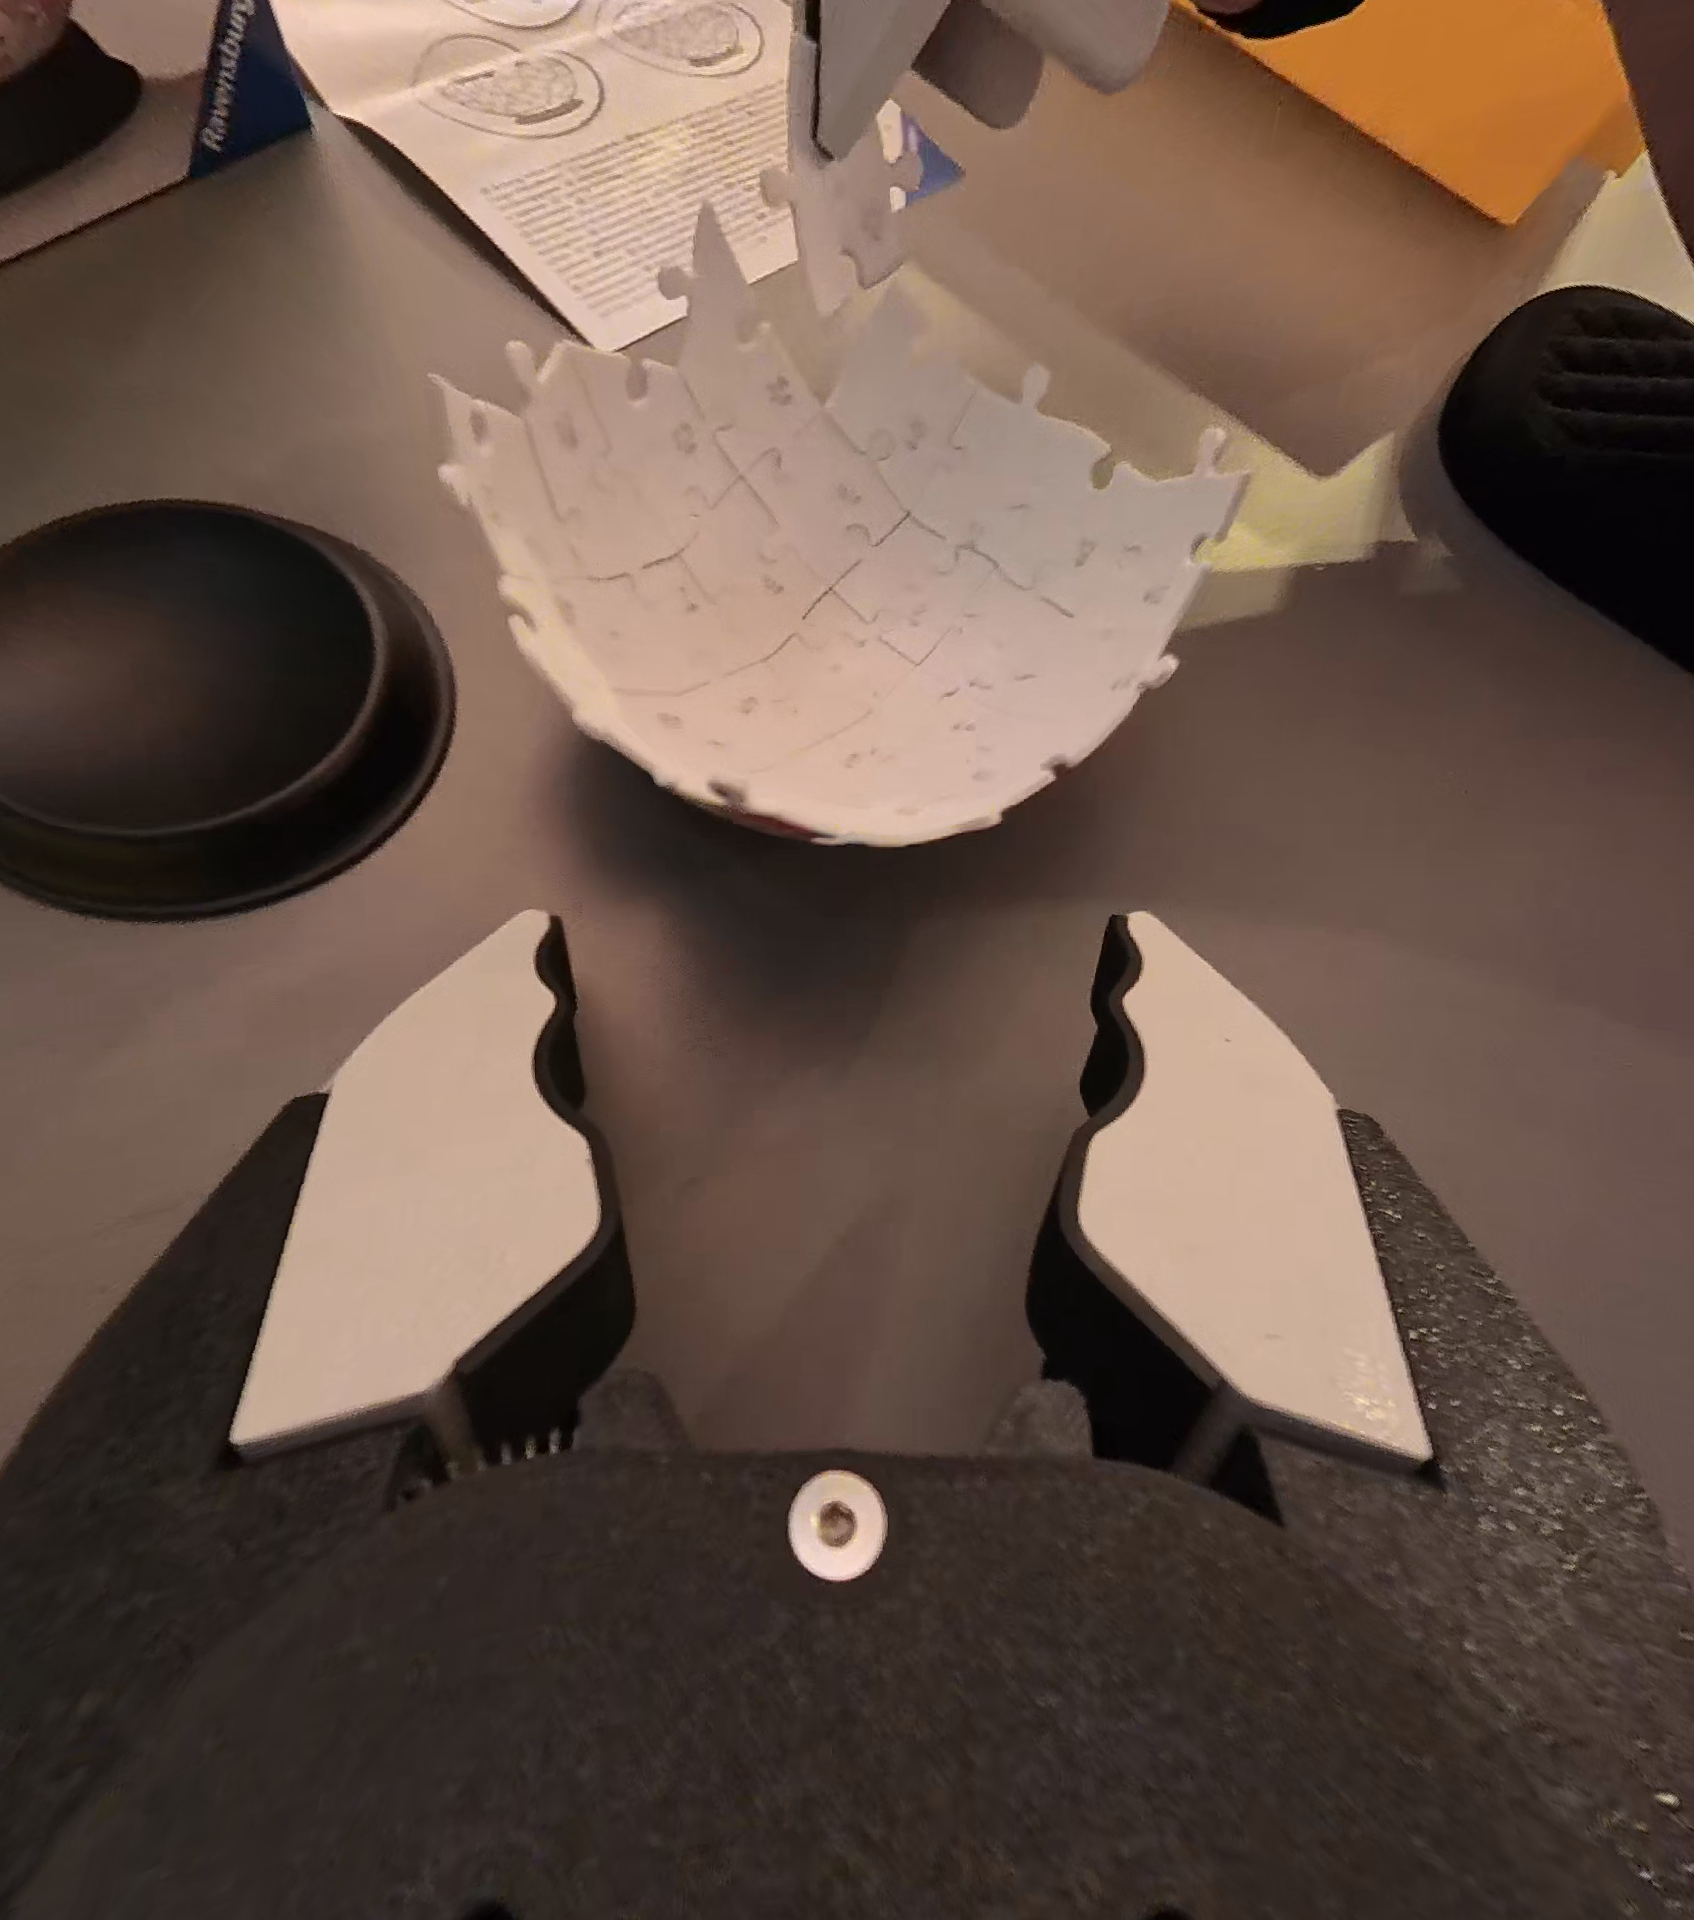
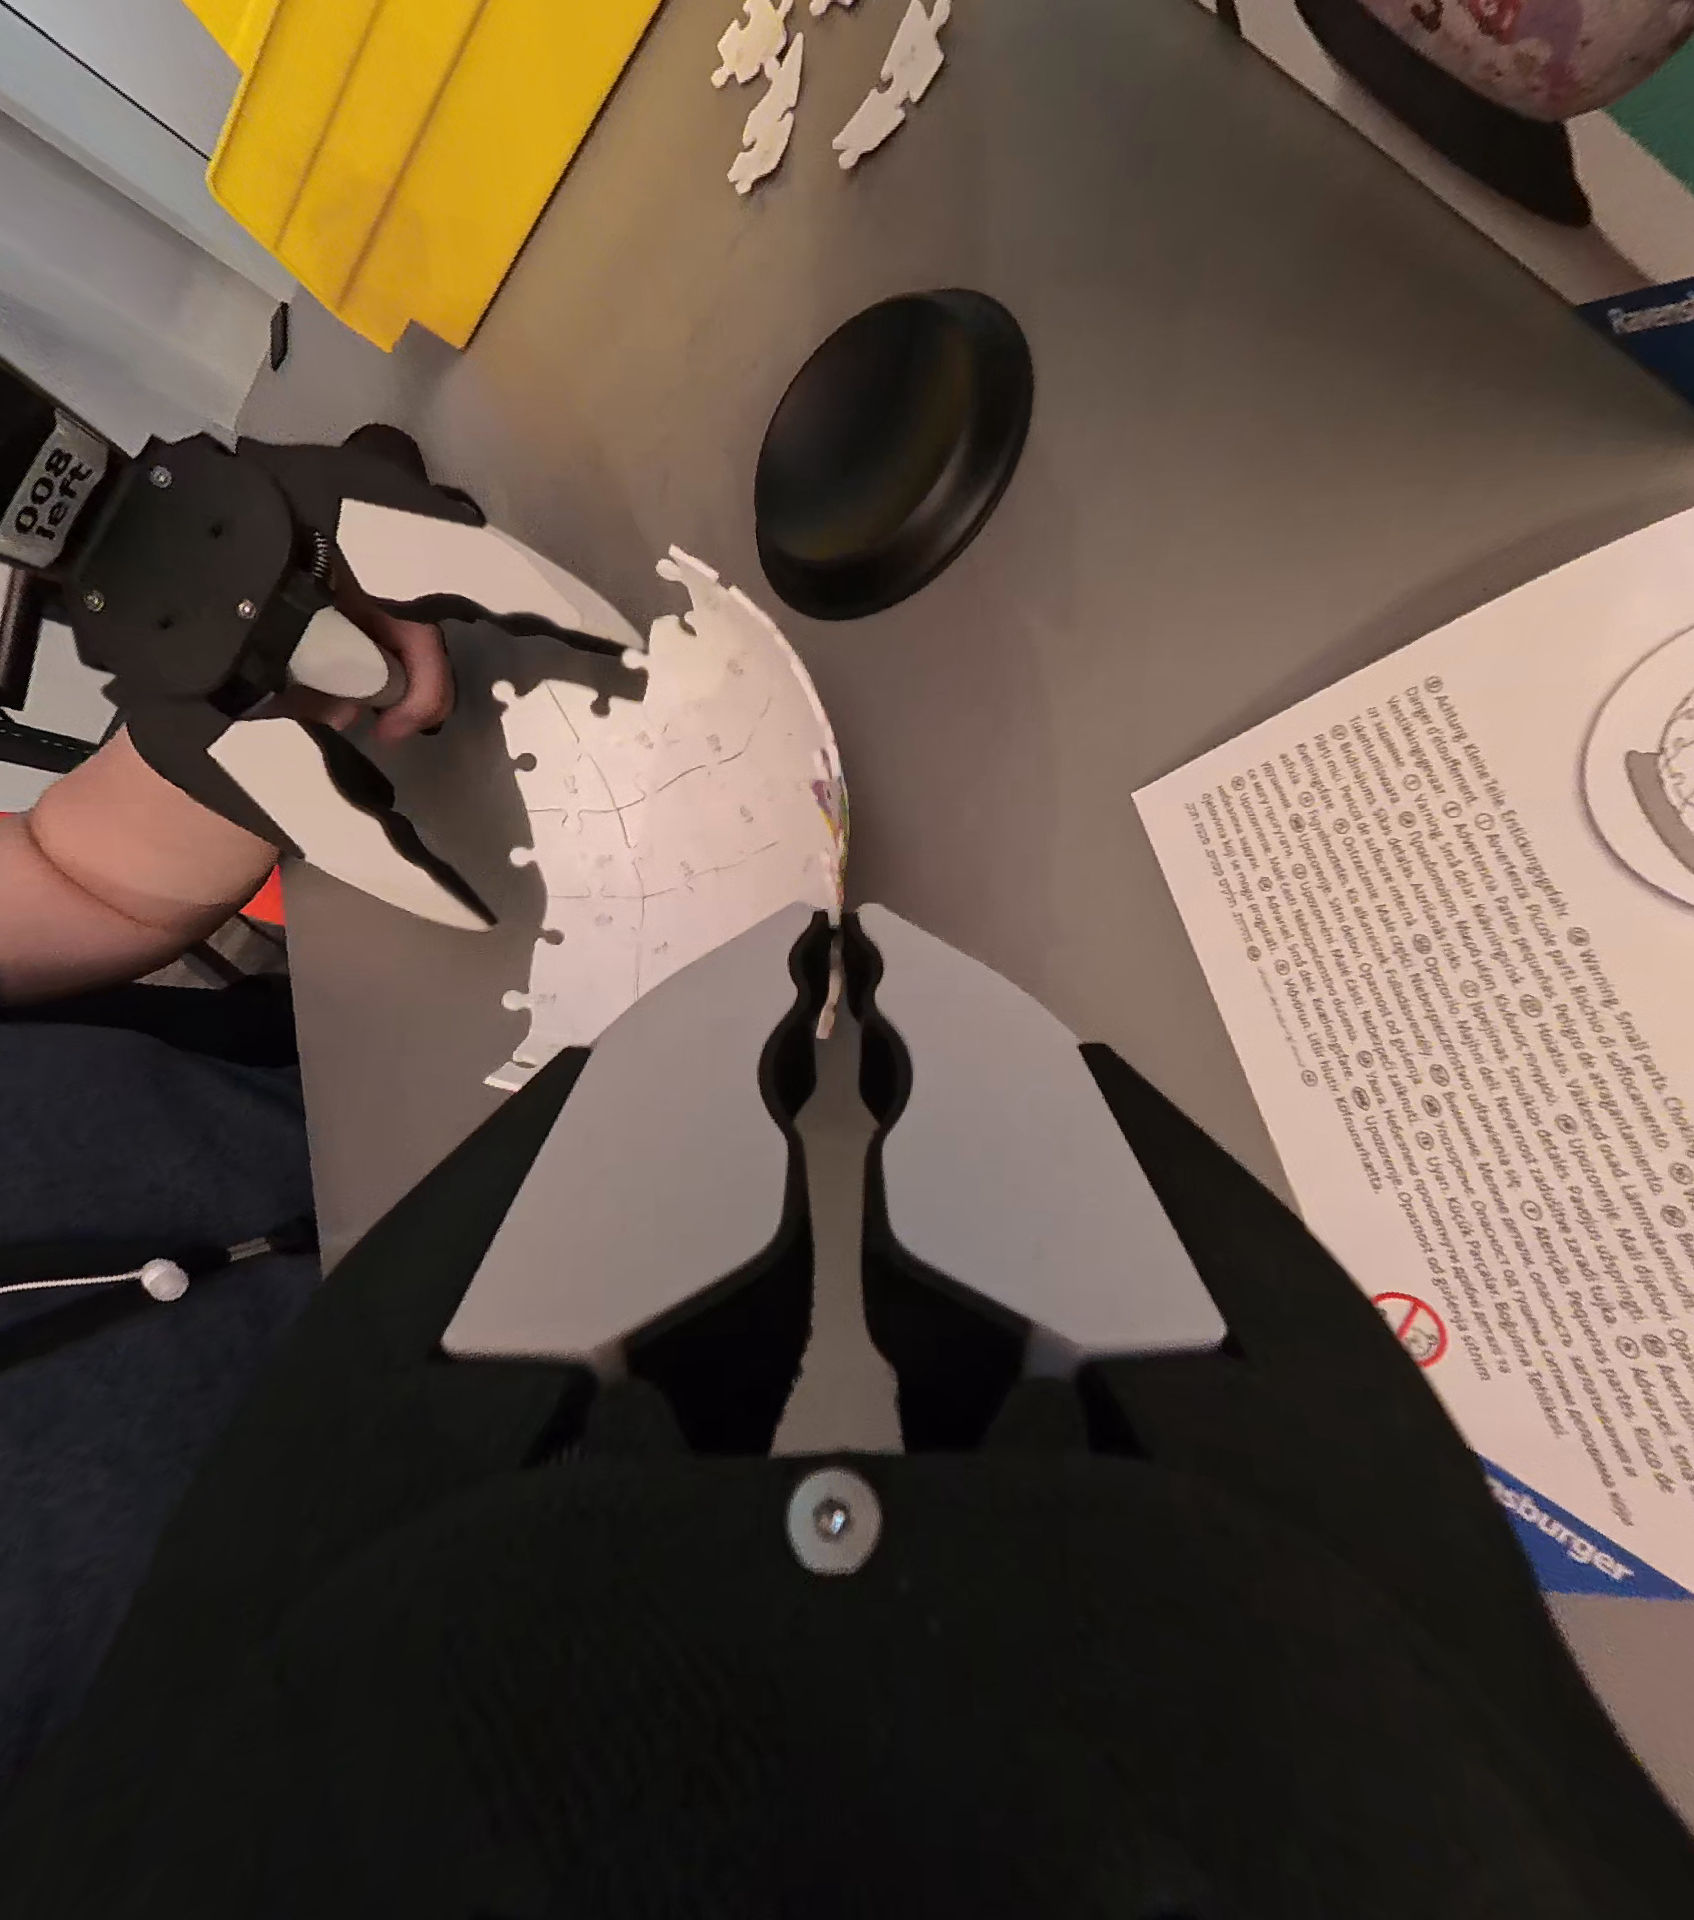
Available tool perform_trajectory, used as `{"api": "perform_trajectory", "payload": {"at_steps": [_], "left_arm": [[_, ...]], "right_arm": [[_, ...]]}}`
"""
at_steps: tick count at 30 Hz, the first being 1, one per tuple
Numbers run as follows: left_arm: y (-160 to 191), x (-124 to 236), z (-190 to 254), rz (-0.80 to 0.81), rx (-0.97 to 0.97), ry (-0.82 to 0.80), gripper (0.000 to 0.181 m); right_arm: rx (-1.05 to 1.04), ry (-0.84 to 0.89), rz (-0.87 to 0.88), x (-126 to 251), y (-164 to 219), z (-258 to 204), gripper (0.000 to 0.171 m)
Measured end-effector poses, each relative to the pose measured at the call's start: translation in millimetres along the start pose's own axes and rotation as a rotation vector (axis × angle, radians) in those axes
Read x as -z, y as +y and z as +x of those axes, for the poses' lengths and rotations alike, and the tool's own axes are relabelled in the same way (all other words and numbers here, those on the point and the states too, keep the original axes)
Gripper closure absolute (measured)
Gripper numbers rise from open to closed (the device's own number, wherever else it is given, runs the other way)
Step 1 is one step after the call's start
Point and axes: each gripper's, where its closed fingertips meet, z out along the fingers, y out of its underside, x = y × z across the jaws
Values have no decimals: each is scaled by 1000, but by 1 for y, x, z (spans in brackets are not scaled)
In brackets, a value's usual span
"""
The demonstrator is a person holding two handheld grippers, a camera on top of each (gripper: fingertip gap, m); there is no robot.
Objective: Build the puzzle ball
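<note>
The right gripper point(image 2: 835, 935) pinches a thin white puzzle piece point(image 1: 848, 223) over the half-built ball shell point(image 1: 822, 592) on the grey table point(image 1: 1238, 883) — light, brittle-jointed, probably best held by its rim — while the left gripper point(image 1: 832, 997) hovers spread and empty.

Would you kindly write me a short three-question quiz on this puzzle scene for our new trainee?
1. True or false: the left tool is shut on the half-built shell.
2. What does the right tool grip? A) the black stand B) a white piece C) the leaflet
3. Fill in: the loose pieces lie on the table near the ______ bin.

Key: 1 false, it is open and empty, short of the shell. 2 B, held at the shell's rim. 3 yellow.
</note>
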Motion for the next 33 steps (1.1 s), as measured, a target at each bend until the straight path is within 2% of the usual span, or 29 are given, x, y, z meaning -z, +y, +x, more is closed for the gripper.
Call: {"api": "perform_trajectory", "payload": {"at_steps": [8, 14, 22, 33], "left_arm": [[-8, -16, 9, 5, 52, -4, 85], [-4, -30, 13, -26, -1, -88, 72], [-27, -47, 11, 19, -77, -176, 59], [-48, -48, 9, 44, -176, -258, 70]], "right_arm": [[16, 27, -59, -4, 11, -7, 168], [14, 113, -117, -5, 23, 0, 168], [-94, 69, -84, -5, 35, 5, 168], [-136, 43, -70, -4, 44, 16, 168]]}}
